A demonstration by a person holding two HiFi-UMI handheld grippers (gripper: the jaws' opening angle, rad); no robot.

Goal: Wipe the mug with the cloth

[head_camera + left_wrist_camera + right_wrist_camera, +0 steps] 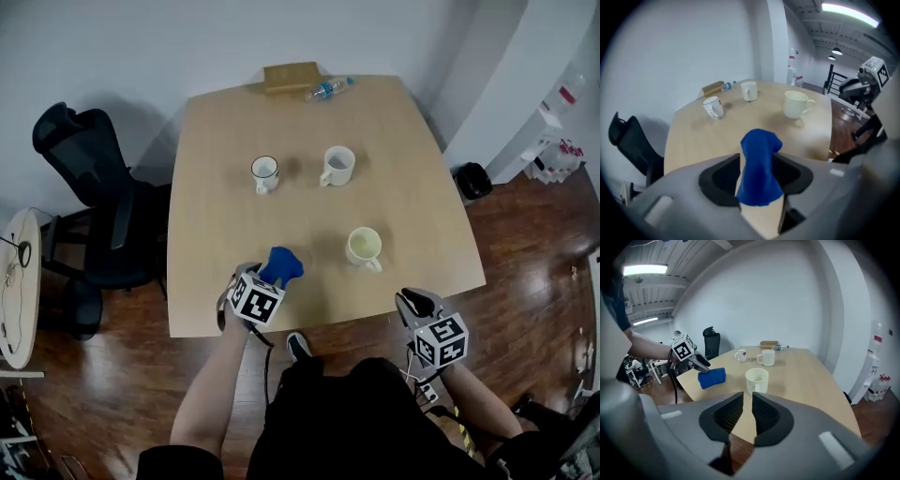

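Three mugs stand on the wooden table: a cream mug nearest me, a white mug and a dark-rimmed mug further back. My left gripper is at the table's front left, shut on a blue cloth. In the left gripper view the cloth stands bunched between the jaws of the left gripper. My right gripper hangs just off the front edge, below the cream mug. The right gripper has its jaws a narrow slit apart, with nothing between them.
A wooden box and a water bottle lie at the table's far edge. To the left stands a black office chair, with a round side table beyond it. A black bin sits on the floor to the right.
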